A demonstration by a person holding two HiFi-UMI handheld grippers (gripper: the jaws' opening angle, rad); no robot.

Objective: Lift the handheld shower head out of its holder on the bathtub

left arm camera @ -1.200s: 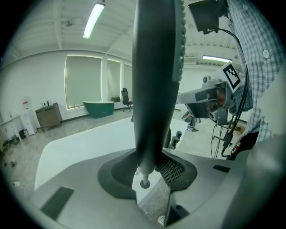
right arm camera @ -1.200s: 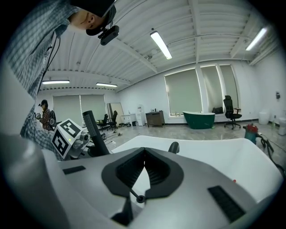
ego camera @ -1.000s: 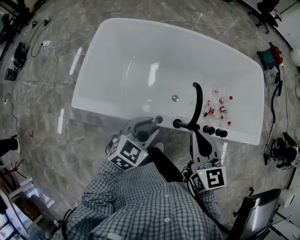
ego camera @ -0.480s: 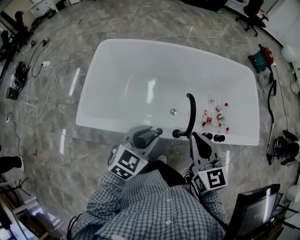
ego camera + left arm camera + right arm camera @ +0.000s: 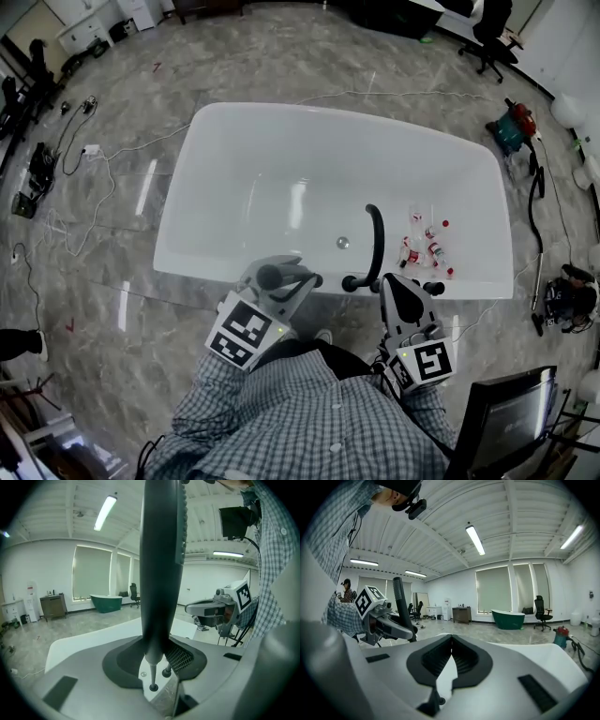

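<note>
Two grippers sit at the near rim of the bathtub (image 5: 234,150), the side closest to you. Your left gripper (image 5: 284,277) is clamped on the handheld shower head (image 5: 161,564). In the left gripper view its dark grey handle stands upright between the jaws, with both pads pressed against it, and rises out of the top of the picture. Below the jaws the handle tapers to a pale tip and a thin stem that runs down to a small dark ring on the bathtub's white rim. Whether the handle is fully clear of its holder cannot be told. In the head view the shower head shows only as a dark round end inside the left gripper, over the bathtub's near rim and left of the black faucet spout (image 5: 377,234).

Your right gripper (image 5: 451,644) is closed and empty. Its jaw tips meet with nothing between them, and a sliver of white bathtub shows below them. It hovers over the near rim just right of the spout, close to the black knobs (image 5: 434,288) and apart from the shower head.

Inside the bathtub, toward its right end, several small red-capped bottles (image 5: 427,246) lie in a loose cluster. A round drain (image 5: 343,242) sits just left of the spout. Cables (image 5: 84,159) trail over the grey marble floor (image 5: 112,281) beyond the bathtub's left end.
</note>
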